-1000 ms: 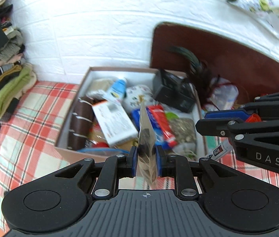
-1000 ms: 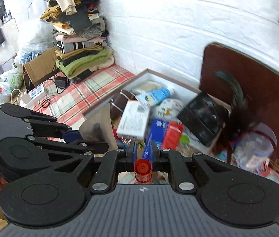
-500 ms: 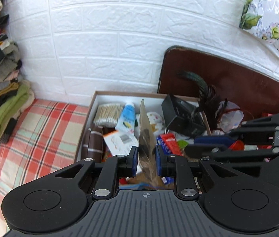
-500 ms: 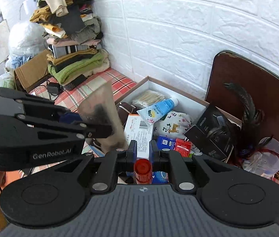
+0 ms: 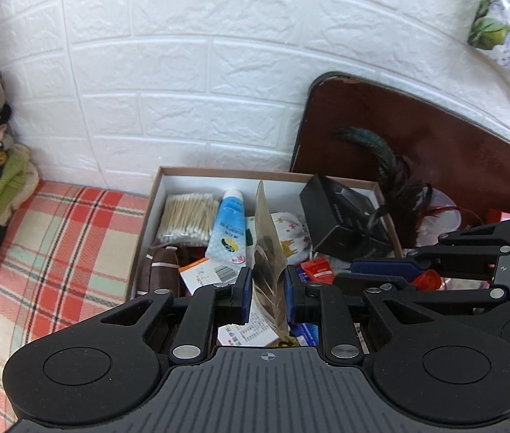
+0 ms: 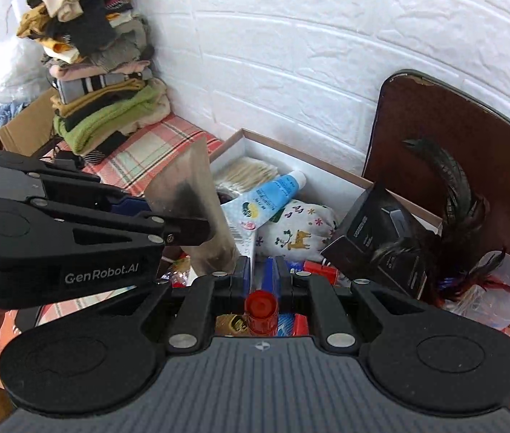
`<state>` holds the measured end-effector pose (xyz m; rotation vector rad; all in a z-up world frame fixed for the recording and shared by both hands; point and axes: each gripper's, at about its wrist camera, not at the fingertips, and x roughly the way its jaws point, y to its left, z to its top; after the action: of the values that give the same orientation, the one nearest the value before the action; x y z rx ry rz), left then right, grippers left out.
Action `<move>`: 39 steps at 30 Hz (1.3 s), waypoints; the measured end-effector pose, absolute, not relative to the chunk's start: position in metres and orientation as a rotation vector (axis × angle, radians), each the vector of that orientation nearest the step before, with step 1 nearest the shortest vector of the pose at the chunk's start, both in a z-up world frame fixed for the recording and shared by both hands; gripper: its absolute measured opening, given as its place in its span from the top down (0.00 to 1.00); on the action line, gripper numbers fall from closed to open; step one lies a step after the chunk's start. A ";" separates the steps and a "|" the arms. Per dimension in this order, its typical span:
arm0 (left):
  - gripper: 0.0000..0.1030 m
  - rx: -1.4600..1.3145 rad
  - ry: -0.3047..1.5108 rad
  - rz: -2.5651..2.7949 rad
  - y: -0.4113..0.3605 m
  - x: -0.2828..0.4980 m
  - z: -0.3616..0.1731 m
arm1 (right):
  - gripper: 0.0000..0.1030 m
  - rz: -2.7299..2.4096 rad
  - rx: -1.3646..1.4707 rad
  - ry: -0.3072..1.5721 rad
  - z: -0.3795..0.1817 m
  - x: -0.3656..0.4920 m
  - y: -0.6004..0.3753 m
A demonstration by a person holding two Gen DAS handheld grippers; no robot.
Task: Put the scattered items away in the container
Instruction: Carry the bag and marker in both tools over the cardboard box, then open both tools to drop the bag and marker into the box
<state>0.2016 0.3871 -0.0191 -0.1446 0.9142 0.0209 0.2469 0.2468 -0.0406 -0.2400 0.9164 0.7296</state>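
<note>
The box [image 5: 168,195] already holds plenty — swabs [image 5: 188,216], a tube [image 5: 228,231], a black case [image 5: 341,223]. Two items are left in hand above it: the left claw [image 5: 268,290] pinches a clear pouch [image 5: 267,249], the right claw [image 6: 261,276] grips a red-capped marker [image 6: 261,312] — both to be dropped in.

One box [image 5: 154,195], one tube [image 5: 228,232], two grippers [image 5: 267,288] [image 6: 258,270].

Blue-and-white tube [image 5: 228,231]; white pouch [image 6: 296,232] with deer print; black box [image 5: 341,216]; red cap [image 6: 261,306]; red-green plaid cloth [image 5: 56,252].
</note>
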 end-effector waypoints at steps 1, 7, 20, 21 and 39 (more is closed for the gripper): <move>0.86 -0.149 0.911 0.021 0.390 0.203 -0.020 | 0.85 0.726 -0.243 0.918 -0.042 0.250 0.248; 0.32 -0.117 0.860 0.086 0.401 0.209 -0.023 | 0.81 0.675 -0.271 0.893 -0.050 0.266 0.257; 0.09 -0.273 0.850 0.177 0.429 0.203 -0.037 | 0.22 0.590 -0.303 0.813 -0.047 0.273 0.247; 0.09 -0.272 0.853 0.178 0.429 0.202 -0.037 | 0.22 0.587 -0.301 0.814 -0.047 0.272 0.246; 0.08 -0.265 0.876 0.174 0.404 0.164 -0.033 | 0.07 0.549 -0.256 0.838 -0.044 0.237 0.216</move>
<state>0.1642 0.4040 -0.0328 -0.2649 0.8759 0.1740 0.2373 0.2160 -0.0438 -0.2562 0.8376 0.5492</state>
